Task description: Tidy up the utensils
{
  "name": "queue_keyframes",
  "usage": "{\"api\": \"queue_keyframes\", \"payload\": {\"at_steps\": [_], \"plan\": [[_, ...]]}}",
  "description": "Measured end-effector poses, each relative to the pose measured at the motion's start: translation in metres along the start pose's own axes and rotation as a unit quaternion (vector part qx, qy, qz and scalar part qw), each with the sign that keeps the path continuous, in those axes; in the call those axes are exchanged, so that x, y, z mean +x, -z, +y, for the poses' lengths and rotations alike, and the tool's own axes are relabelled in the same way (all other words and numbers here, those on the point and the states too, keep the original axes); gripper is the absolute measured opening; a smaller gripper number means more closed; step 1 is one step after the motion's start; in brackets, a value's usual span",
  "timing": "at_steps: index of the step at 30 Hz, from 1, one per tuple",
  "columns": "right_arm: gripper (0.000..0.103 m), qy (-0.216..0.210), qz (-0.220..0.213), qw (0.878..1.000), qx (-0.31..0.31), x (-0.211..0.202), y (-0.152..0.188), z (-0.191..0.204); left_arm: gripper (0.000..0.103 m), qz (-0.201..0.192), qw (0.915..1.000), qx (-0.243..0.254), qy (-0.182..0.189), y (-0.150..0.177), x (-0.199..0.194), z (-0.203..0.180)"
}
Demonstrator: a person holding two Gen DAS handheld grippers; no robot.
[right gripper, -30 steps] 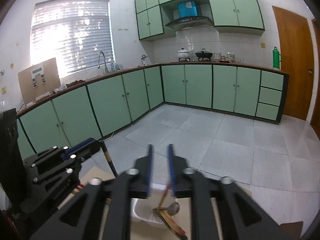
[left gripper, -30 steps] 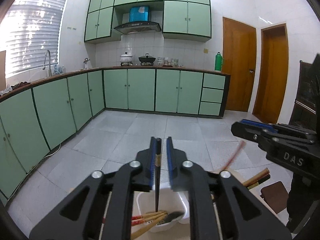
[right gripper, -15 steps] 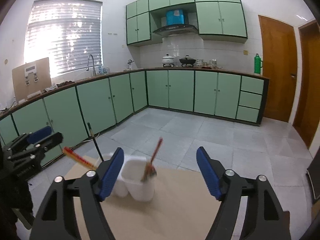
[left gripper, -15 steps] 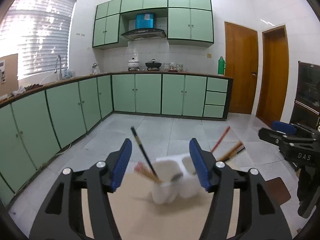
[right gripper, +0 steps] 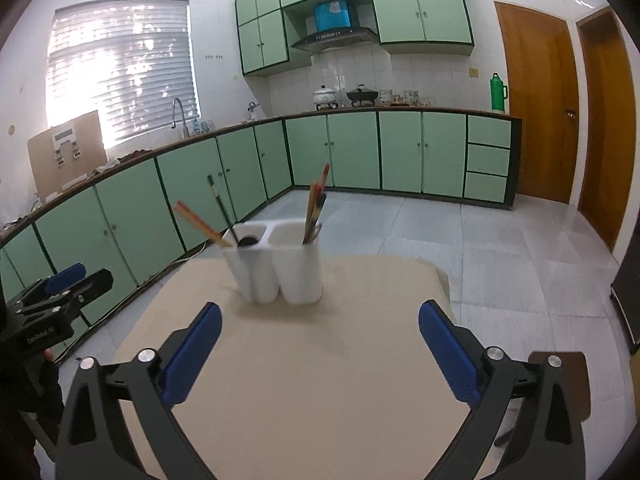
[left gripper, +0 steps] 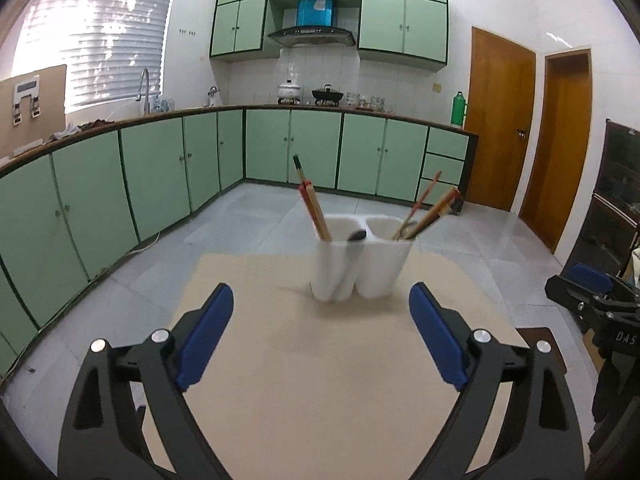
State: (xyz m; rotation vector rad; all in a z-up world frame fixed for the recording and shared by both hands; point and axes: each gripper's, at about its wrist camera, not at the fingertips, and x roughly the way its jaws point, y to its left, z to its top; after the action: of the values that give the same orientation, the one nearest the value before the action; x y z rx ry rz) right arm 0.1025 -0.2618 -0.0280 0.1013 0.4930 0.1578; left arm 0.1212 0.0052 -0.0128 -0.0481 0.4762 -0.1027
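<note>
1. Your table [left gripper: 320, 360] carries only the white twin-cup holder [left gripper: 360, 268] near its far edge; the rest of the beige top is bare.
2. Your left gripper [left gripper: 320, 336] now sits well back from the holder. A second ago it was right over the cup with a dark chopstick between near-closed jaws. Its jaws are now opening wide with nothing between them.
3. Your right gripper [right gripper: 320, 356] shows the same change: pulled back, jaws opening, nothing between them.
4. The chopsticks [left gripper: 314, 208] now stand in the holder's left cup, beside a dark spoon [left gripper: 356, 236]. A second bundle of chopsticks [left gripper: 430, 210] leans in the right cup.
5. Judgement: both releases are complete. No loose utensil shows on the table, so the sorting appears finished or nearly so.
</note>
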Motion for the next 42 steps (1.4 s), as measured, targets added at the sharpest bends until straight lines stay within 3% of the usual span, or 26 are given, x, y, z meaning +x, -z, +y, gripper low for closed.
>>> {"api": "queue_keyframes", "payload": {"at_steps": [5, 16, 42], "plan": [[0.097, -0.001, -0.004, 1.0, -0.018, -0.024, 0.01, 0.017, 0.089, -0.001, 1.0, 0.005, -0.003, 0.015, -0.029, -0.004], [0.097, -0.019, -0.027, 0.999, -0.034, -0.064, 0.003, 0.035, 0.089, -0.026, 0.9995, 0.015, 0.004, 0.014, -0.071, -0.016], [0.097, -0.028, -0.04, 0.998, -0.044, -0.077, -0.005, 0.048, 0.089, -0.055, 0.9983, 0.018, 0.007, 0.012, -0.095, -0.024]]}}
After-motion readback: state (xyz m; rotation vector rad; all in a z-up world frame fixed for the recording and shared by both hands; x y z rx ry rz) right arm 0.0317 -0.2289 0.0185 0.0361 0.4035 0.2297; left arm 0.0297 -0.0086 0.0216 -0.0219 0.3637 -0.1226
